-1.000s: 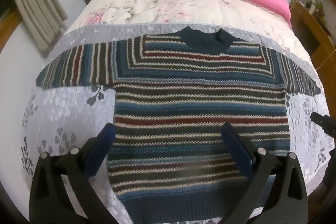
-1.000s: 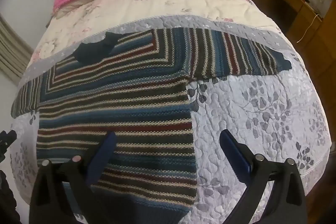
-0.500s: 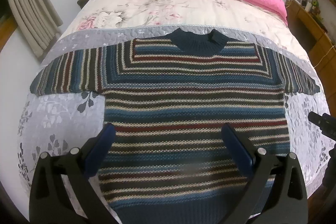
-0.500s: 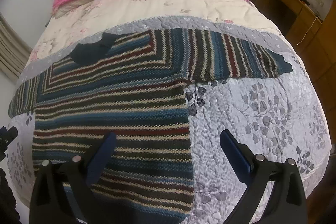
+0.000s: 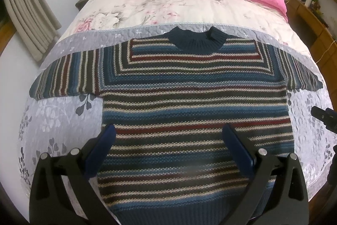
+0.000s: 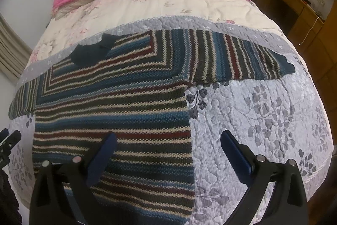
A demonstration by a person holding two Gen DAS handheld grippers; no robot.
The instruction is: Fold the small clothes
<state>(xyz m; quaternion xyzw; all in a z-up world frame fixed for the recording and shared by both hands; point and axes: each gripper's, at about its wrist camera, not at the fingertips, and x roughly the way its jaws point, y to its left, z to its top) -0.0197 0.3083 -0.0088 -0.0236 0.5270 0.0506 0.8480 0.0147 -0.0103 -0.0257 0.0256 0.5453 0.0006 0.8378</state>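
Nearing the flat sweater, both grippers, left and right, had advanced wide open and empty; folding unstarted.

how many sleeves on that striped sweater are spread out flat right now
2. One sleeve stretches out to the left of the striped sweater on the grey quilt; the other sleeve stretches out to the right. Neither is folded in yet.

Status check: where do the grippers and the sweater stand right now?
Left gripper open, empty, above the sweater's lower body. Right gripper open, empty, over its right edge. Striped sweater flat on the quilt, sleeves spread, unfolded. Nothing in the way.
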